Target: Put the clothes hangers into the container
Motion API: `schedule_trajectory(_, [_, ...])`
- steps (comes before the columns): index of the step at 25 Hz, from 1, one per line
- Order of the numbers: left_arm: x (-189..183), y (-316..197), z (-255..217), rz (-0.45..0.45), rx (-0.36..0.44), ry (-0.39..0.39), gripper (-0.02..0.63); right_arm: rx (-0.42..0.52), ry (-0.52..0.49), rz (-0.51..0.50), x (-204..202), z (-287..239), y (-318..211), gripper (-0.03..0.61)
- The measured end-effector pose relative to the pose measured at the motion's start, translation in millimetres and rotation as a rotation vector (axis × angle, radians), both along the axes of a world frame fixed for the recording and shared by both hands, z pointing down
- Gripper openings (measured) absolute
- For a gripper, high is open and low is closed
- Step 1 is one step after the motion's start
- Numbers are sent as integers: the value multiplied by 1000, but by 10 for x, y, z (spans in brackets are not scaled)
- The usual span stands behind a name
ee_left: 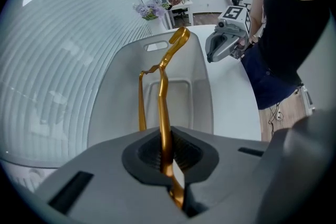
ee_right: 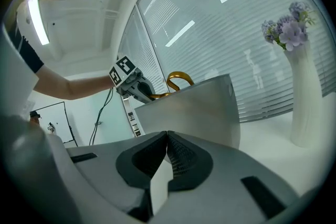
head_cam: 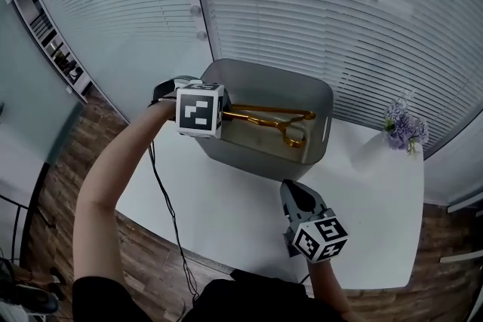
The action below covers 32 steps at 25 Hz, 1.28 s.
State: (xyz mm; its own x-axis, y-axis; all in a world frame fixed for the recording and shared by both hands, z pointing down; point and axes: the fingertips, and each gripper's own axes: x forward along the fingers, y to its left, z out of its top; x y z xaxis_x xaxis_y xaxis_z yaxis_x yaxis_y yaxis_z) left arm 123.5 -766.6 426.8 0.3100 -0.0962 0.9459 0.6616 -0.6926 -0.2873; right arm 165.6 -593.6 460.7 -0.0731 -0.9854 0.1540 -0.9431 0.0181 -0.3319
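Head view: the left claw (head_cam: 224,115) holds a gold clothes hanger (head_cam: 268,117) across the open grey container (head_cam: 272,75) on the white surface (head_cam: 219,200). The right claw (head_cam: 291,191) hangs near the container's front wall.

Left gripper view: the left jaws pinch the hanger's bar, with its hook toward the far wall.

Right gripper view: the right jaws are pressed together and empty, and the hook shows above the rim.

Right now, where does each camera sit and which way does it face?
Head view: on the head, steeply down at table, container; left arm shows.
Left gripper view: on left gripper, along jaws shut on hanger into the container; torso shows.
Right gripper view: on right gripper, level toward container, vase; left arm shows.
Shared: all three show container and hanger.
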Motion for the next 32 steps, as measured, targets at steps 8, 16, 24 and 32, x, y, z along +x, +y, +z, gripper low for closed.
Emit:
schedule_trajectory(8, [115, -107, 240, 11, 2, -78, 9, -19, -16, 4, 59, 78, -67, 26])
schedule_trajectory(16, [187, -197, 520, 23, -26, -129, 9, -45, -25, 25, 133, 164, -73, 26])
schedule_trajectory(24, [27, -224, 718, 14, -46, -212, 8, -65, -26, 38, 180, 242, -97, 27])
schedule_trajectory(32, [-120, -175, 875, -19, -131, -371, 9, -70, -26, 28, 157, 261, -99, 26])
